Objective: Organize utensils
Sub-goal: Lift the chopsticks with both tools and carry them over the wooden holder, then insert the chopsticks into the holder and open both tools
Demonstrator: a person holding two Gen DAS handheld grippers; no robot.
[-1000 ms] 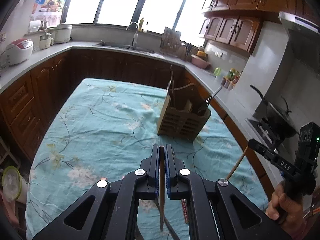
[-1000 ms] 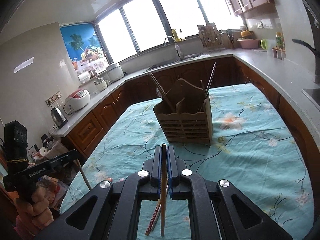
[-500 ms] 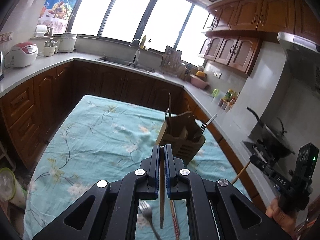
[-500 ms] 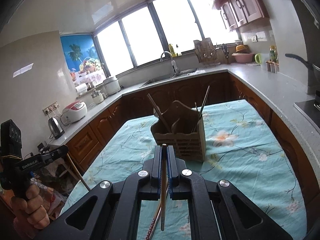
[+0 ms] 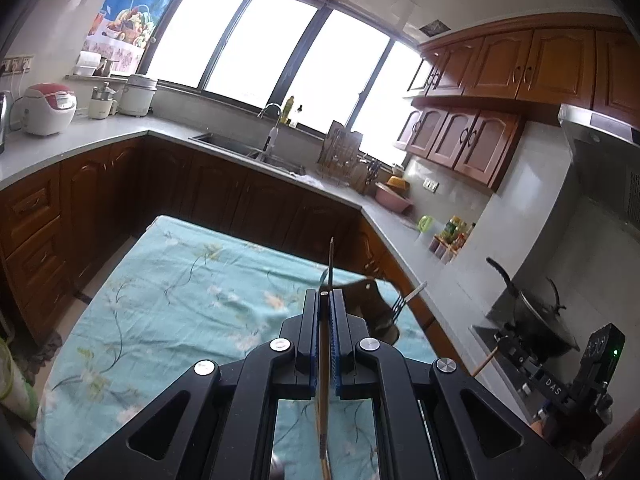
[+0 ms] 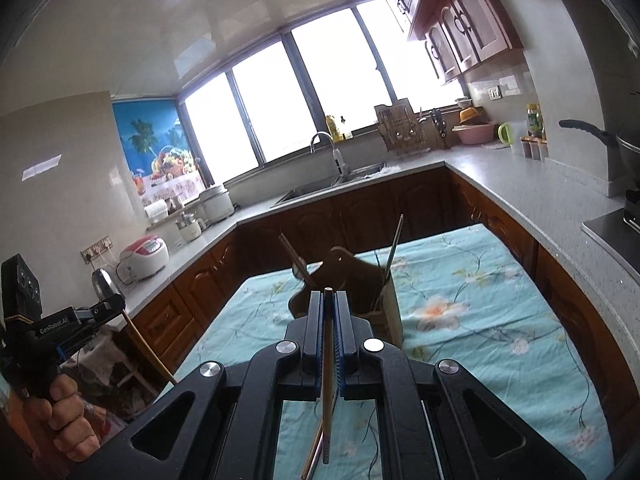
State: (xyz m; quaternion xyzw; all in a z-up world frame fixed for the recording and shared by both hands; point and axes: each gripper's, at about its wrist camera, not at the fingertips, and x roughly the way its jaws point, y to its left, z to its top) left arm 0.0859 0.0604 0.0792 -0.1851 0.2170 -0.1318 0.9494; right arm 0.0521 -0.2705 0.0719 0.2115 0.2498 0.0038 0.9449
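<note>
Nearest in the left wrist view, the left gripper is clamped on a wooden chopstick that runs back between the blue pads and hangs below them. The right gripper is likewise closed on a pale chopstick, its end flush with the fingertips and its length slanting down under the frame. Below both lies the bench, covered with a turquoise cloth printed with flowers and twigs.

Just past the fingertips of each gripper stands the wooden utensil holder, upright on the cloth and partly hidden behind the pads. From it rise a dark chopstick pair leaning left and a thin metal handle leaning right; in the left wrist view a fork pokes out on the holder's right side.

A hand grips the other tool's handle at the left edge of the right wrist view.

Farther off, a grey counter over dark wooden cabinets wraps around the room, carrying a rice cooker, a sink with a faucet, a dish rack and a pink bowl. Wide bright windows fill the far wall.
</note>
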